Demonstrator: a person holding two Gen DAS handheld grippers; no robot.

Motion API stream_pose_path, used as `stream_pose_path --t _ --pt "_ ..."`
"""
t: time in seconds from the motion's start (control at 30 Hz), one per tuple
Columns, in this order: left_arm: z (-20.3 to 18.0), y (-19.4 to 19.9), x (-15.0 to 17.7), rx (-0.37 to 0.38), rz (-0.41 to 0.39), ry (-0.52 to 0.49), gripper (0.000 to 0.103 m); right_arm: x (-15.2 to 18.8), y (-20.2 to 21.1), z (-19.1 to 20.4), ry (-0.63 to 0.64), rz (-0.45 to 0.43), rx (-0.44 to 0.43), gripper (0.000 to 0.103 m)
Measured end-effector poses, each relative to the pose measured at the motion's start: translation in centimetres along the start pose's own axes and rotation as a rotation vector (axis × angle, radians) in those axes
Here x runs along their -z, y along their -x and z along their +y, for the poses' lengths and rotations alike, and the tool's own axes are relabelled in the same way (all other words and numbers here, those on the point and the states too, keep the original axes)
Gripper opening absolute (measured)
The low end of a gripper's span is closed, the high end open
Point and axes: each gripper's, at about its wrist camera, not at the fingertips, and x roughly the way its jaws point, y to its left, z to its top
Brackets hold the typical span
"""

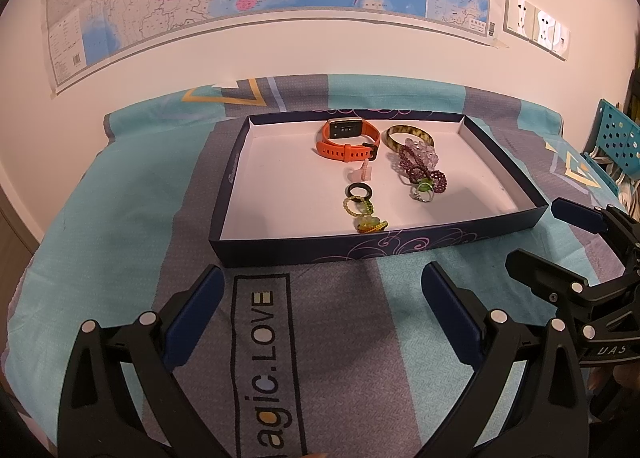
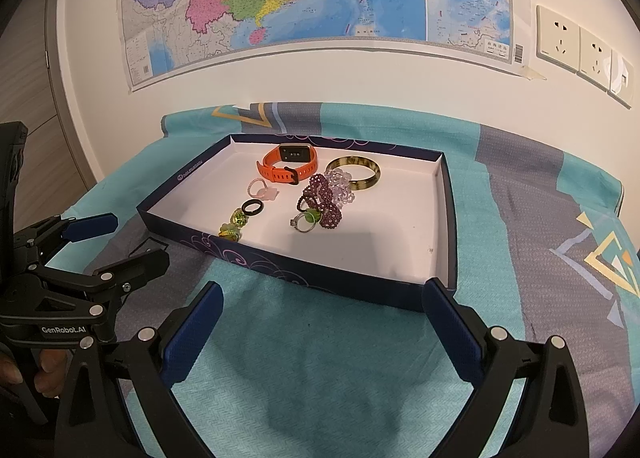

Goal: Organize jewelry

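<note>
From the left wrist view, the left gripper [image 1: 322, 282] hangs above the teal and grey patterned bedcloth [image 1: 120, 242], its blue-padded fingers spread wide and holding nothing, just short of the near wall of the shallow dark-blue cardboard tray with a white floor [image 1: 400, 248]. Inside lie an orange silicone watch [image 1: 347, 138], a mottled yellow-brown bangle [image 1: 409, 136], a heap of dark purple beaded bracelets [image 1: 420, 169], a black ring [image 1: 359, 191] and a green beaded charm [image 1: 366, 217]; the tray's left and right parts are bare. The right gripper [image 1: 548, 238] sits at the tray's near right corner, fingers parted. From the right wrist view, the right gripper's fingers [image 2: 192, 334] stand wide apart and empty before the tray's near edge [image 2: 320, 278], with open cloth beneath, and the left gripper [image 2: 116, 238] sits open beside the tray's left corner.
</note>
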Motion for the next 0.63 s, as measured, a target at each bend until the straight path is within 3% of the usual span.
stream_pose_path --t 0.33,0.47,0.63 --pt "-0.3 0.1 0.2 0.007 -0.032 -0.008 0.097 0.0 -0.1 -0.1 0.001 -0.001 0.001 0.096" --pt "0.0 -0.4 0.2 0.013 0.005 0.008 0.097 0.0 0.1 -0.5 0.017 0.003 0.009 0.096" --pt "1.1 -1.0 0.4 0.019 0.033 0.03 0.097 0.1 0.0 -5.1 0.014 0.08 0.018 0.096"
